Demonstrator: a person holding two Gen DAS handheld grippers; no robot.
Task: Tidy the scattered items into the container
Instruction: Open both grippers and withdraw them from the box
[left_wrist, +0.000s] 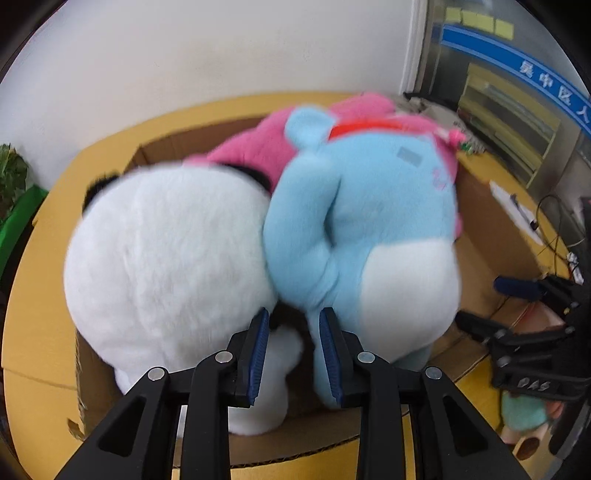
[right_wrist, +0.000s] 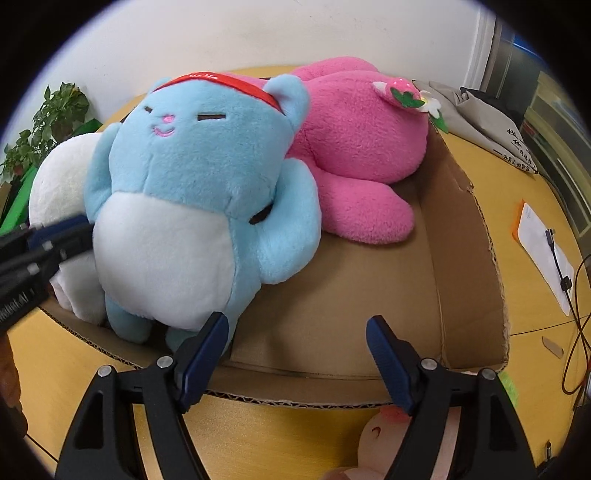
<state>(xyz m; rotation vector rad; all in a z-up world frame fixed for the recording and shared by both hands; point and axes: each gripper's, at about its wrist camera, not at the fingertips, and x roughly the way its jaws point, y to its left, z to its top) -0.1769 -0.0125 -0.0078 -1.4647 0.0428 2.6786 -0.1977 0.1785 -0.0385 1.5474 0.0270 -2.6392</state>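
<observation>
Fingers of the left gripper (left_wrist: 293, 347) stand a little apart with nothing clamped between them, poised in the gap where the white plush (left_wrist: 166, 258) and the blue cat plush (left_wrist: 362, 229) press together. Both toys lie in the cardboard box (right_wrist: 469, 258), the blue one leaning on the pink plush (right_wrist: 362, 147) at the back. Over the box's near wall hovers the right gripper (right_wrist: 297, 354), jaws spread wide and empty — its left pad just beside the blue cat's foot. Below it, on the yellow table (right_wrist: 277, 435), another small plush (right_wrist: 373, 439) peeks out, mostly hidden
</observation>
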